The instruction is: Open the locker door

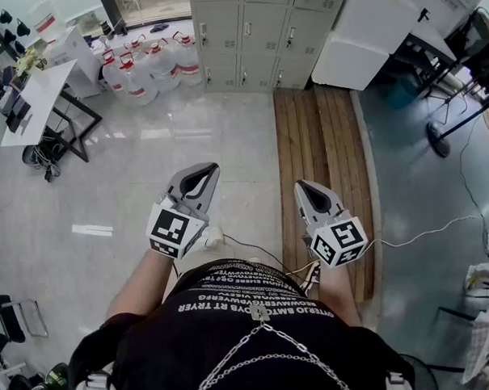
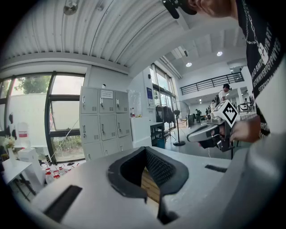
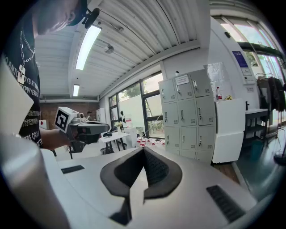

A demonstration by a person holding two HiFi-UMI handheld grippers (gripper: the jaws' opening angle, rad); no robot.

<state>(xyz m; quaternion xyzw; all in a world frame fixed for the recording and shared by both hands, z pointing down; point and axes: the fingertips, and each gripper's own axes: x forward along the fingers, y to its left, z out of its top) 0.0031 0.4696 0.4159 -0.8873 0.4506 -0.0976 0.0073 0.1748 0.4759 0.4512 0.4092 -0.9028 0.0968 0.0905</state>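
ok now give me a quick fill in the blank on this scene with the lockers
The left gripper and the right gripper both have their jaws ___, holding nothing.
The doors of the lockers are all ___.
In the head view the water jugs stand to the ___ of the lockers.
The floor strip before the lockers is made of ___ planks.
Missing words: shut; closed; left; wooden

No wording can be read for sure: the white lettering on the person's black shirt (image 1: 232, 292) is upside down and too small, and the paper notice (image 2: 106, 94) on a top locker door (image 2: 107, 107) and the blue wall sign (image 3: 237, 59) are blurred.
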